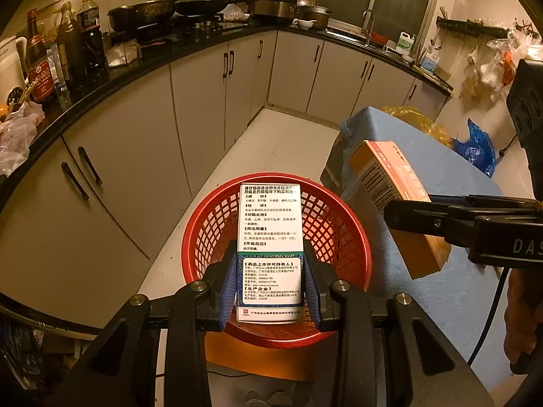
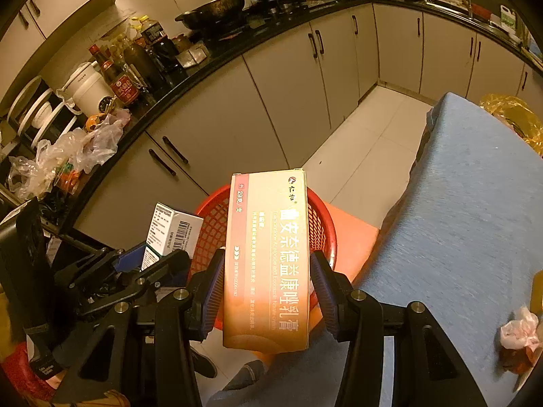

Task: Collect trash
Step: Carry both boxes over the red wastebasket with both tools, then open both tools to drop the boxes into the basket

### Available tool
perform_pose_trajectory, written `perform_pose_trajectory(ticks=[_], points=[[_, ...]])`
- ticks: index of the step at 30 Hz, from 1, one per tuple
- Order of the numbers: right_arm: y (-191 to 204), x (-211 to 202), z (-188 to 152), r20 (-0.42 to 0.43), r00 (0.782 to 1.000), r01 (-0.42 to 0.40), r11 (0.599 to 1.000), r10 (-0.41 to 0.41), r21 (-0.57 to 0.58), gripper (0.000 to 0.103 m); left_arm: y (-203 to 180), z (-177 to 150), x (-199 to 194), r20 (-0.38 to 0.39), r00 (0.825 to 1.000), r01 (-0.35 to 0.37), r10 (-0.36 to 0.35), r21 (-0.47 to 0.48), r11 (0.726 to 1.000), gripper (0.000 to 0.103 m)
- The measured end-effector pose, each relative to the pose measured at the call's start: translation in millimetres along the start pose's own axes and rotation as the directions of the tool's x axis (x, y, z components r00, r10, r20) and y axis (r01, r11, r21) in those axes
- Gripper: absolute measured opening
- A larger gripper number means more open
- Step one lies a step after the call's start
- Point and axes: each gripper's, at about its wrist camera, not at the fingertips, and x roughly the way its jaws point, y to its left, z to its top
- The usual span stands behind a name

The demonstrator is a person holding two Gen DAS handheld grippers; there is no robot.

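The white medicine box (image 1: 269,254) is clamped in the left claw (image 1: 269,281) directly above the red basket (image 1: 353,230). The orange carton (image 2: 268,261) is gripped by the right claw (image 2: 268,291) beside it, over the rim. The deposit step is judged current; release over the basket is required next.

Place: a home kitchen
Cooking: woks (image 1: 176,8) and pots on a stove
Storage: beige cabinets (image 1: 200,101) under a dark surface (image 1: 163,57)
Washing: sink tap (image 1: 368,22)
Condiments: sauce bottles (image 2: 135,64)
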Motion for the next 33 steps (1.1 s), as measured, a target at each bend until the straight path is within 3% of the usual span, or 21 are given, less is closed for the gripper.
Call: perform_pose_trajectory(ticks=[28, 29, 33], points=[[-5.9, 29.6, 5.2, -0.05, 0.998, -0.02, 0.999, 0.022, 0.035, 0.056, 9.1, -0.3, 16.7, -0.027, 1.0, 0.002, -0.003, -0.024, 1.0, 0.033], [-6.2, 29.1, 5.8, -0.047, 0.999, -0.02, 0.999, 0.022, 0.035, 0.056, 8.8, 0.0, 16.9, -0.027, 1.0, 0.006, -0.007, -0.025, 1.0, 0.034], [-8.9, 22.2, 8.4, -0.024, 0.999, -0.023, 0.999, 0.024, 0.04, 0.058, 9.8, 1.7, 12.5, -0.002, 1.0, 0.015, -0.015, -0.043, 0.999, 0.056]])
